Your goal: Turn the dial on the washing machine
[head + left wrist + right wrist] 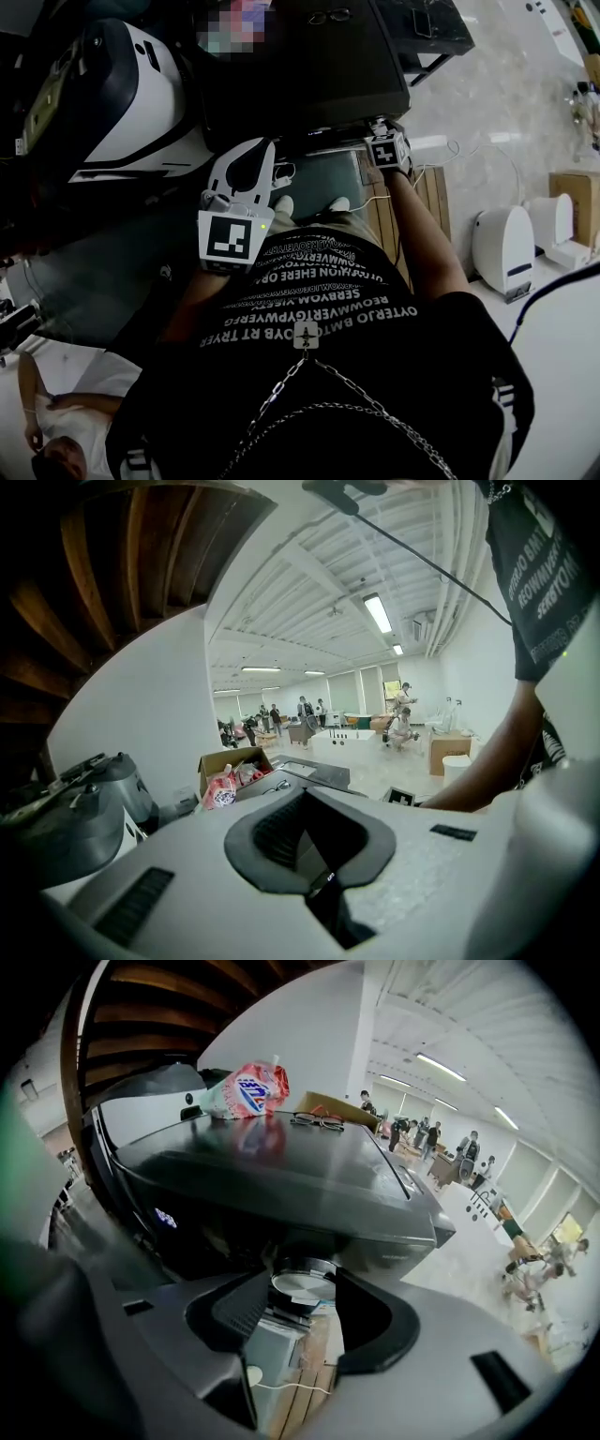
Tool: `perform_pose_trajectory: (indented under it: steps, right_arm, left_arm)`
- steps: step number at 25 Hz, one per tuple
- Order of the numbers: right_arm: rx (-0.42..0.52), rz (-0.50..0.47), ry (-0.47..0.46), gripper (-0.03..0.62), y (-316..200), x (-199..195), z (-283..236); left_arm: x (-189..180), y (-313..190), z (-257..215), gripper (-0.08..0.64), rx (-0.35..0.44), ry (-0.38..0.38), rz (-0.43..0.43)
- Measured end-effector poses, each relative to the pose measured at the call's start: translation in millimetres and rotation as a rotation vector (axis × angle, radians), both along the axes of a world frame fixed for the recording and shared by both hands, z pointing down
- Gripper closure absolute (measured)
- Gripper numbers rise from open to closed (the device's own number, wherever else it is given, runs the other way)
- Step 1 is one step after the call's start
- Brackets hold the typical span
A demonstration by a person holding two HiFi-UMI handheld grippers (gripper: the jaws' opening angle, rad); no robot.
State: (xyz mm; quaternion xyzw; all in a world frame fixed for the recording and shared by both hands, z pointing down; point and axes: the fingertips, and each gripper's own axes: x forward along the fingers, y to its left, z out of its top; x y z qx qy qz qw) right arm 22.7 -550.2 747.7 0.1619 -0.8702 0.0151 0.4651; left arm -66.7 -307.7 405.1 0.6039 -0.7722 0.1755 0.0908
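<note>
Up front on the washing machine (281, 1176), just under its lid edge, the dial (302, 1285) sits pinched in the right gripper (303, 1290), so I'd say the turn's underway. Next up: roll the wrist steadily without slipping. The left gripper (319, 836) is slack and empty, away from the machine

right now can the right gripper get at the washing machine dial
Likely yes: the dial sits between the jaws of the right gripper, pads seemingly on the dial's rim, nothing blocking.

From the head we look steeply down on the washing machine (309, 75). Our right gripper view shares it, close at the dial (302, 1285), and the left faces the room.
</note>
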Motion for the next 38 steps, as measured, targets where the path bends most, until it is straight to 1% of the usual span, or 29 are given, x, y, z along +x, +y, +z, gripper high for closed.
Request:
perform_pose_trajectory:
  steps: [3, 6, 8, 12, 17, 21, 22, 25, 27, 29, 32, 34, 35, 38]
  right_arm:
    - [-0.007, -0.007, 0.045, 0.348, -4, 2, 11]
    - [-0.025, -0.013, 0.056, 0.351, -5, 3, 14]
    - [-0.021, -0.012, 0.06, 0.353, -5, 4, 13]
    - [-0.039, -0.012, 0.04, 0.35, -4, 4, 14]
    - [-0.137, -0.003, 0.021, 0.331, -6, 10, 22]
    - [-0.167, -0.026, -0.009, 0.336, -5, 7, 21]
    - [-0.155, -0.026, -0.021, 0.336, -4, 6, 19]
    - [-0.074, -0.032, -0.05, 0.344, -5, 5, -3]
    - [-0.027, -0.07, -0.073, 0.345, 1, 0, -19]
    - [-0.007, -0.116, -0.081, 0.345, 9, -8, -28]
    - [-0.001, -0.141, -0.056, 0.342, 13, -13, -25]
    - [0.019, -0.143, -0.037, 0.367, 12, -13, -22]
    - [0.022, -0.149, -0.024, 0.365, 13, -13, -19]
    - [-0.007, -0.15, 0.038, 0.348, 16, -6, -9]
  left_arm:
    - [0, 1, 2, 0.554, -0.005, 0.0, 0.0]
    - [0, 0, 1, 0.554, -0.001, 0.0, 0.002]
    - [-1, 0, 2, 0.554, -0.001, 0.001, -0.001]
    - [0, 1, 3, 0.554, -0.007, 0.003, 0.0]
    - [1, -2, 6, 0.554, -0.012, -0.001, 0.01]
    - [2, -4, 4, 0.554, -0.009, -0.003, 0.014]
    - [2, -3, 4, 0.554, -0.009, -0.004, 0.014]
    - [2, -3, 4, 0.554, -0.009, -0.005, 0.013]
    - [1, -3, 4, 0.554, -0.007, 0.0, 0.009]
    - [0, -4, 4, 0.554, -0.008, 0.001, 0.009]
    - [3, -4, 3, 0.554, -0.006, -0.003, 0.014]
    - [3, -3, 2, 0.554, -0.002, -0.005, 0.013]
    - [2, -2, 2, 0.554, -0.001, -0.004, 0.01]
    - [-1, 1, 3, 0.554, -0.005, -0.005, 0.002]
